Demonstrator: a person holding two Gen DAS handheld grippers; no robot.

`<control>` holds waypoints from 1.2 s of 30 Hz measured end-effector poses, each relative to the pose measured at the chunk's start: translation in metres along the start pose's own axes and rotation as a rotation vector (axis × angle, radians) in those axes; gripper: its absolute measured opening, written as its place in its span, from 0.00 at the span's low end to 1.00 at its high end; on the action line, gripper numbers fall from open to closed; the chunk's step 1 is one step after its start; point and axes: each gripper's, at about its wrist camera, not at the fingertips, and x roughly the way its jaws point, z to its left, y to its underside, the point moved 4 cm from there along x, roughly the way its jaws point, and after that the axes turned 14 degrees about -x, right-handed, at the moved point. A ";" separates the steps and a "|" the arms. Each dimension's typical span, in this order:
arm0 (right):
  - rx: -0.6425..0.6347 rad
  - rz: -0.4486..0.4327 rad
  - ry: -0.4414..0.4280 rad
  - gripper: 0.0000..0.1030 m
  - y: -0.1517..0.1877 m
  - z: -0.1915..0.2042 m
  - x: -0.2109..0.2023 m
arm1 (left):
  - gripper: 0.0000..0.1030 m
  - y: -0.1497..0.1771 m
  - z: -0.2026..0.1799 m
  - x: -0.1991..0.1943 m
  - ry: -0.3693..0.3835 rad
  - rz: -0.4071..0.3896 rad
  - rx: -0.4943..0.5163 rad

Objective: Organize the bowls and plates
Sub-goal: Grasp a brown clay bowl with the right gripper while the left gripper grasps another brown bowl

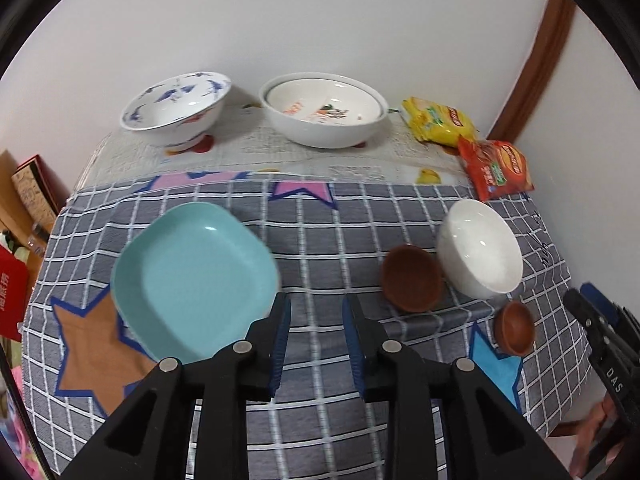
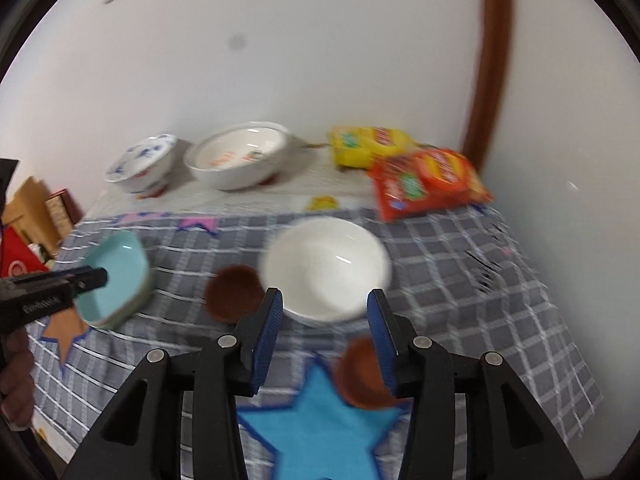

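Observation:
A teal square plate (image 1: 192,280) (image 2: 116,280) lies at the front left of the checked cloth, just left of my left gripper (image 1: 317,304), which is open and holds nothing. At the right a white bowl (image 1: 480,252) (image 2: 324,264) stands with a larger brown bowl (image 1: 412,278) (image 2: 234,294) on its left and a small brown bowl (image 1: 514,328) (image 2: 360,376) in front of it. My right gripper (image 2: 325,300) hangs open and empty on the near side of the white bowl. A blue-patterned bowl (image 1: 176,104) and a big white bowl (image 1: 324,114) with another nested inside stand by the wall.
Yellow (image 1: 438,122) and red (image 1: 496,168) snack packets lie in the back right corner. Boxes (image 1: 32,196) stand beyond the table's left edge. A wall runs close behind the table and a brown door frame (image 1: 540,64) stands at the right.

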 end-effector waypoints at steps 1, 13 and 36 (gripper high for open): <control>0.012 0.020 -0.002 0.43 0.007 -0.008 0.001 | 0.25 0.002 -0.003 0.002 -0.002 -0.001 0.001; 0.113 0.139 -0.054 0.42 0.067 -0.043 0.046 | 0.25 0.008 -0.019 0.048 -0.005 0.056 -0.003; 0.247 0.197 -0.138 0.32 0.089 -0.043 0.093 | 0.44 0.002 -0.059 0.123 0.049 0.160 0.086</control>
